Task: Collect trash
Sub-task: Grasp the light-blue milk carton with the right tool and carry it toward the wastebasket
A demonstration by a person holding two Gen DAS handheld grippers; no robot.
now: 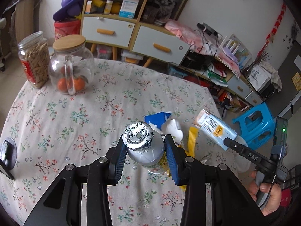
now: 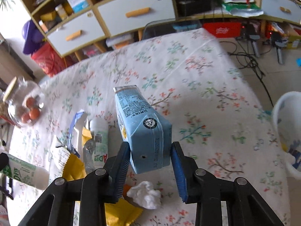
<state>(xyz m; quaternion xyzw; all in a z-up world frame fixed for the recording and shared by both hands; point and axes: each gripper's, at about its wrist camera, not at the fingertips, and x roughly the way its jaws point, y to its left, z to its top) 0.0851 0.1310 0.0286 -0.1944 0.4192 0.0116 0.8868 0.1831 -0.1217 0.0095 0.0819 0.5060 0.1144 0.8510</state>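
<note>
My left gripper [image 1: 144,146] is shut on a small white yogurt bottle [image 1: 144,146] with a foil lid, held above the floral tablecloth [image 1: 94,113]. My right gripper [image 2: 150,154] is shut on a light blue milk carton [image 2: 143,131], lifted over the table; it also shows in the left wrist view [image 1: 216,130]. On the table lie a yellow wrapper [image 2: 75,167], a second white bottle [image 2: 97,143], a blue and white wrapper [image 2: 77,120] and a crumpled white tissue [image 2: 144,192].
Two glass jars [image 1: 71,66] stand at the table's far left. A white bin [image 2: 287,131] sits by the table's right edge. A blue stool [image 1: 255,124] and cluttered cabinets [image 1: 131,32] stand beyond the table.
</note>
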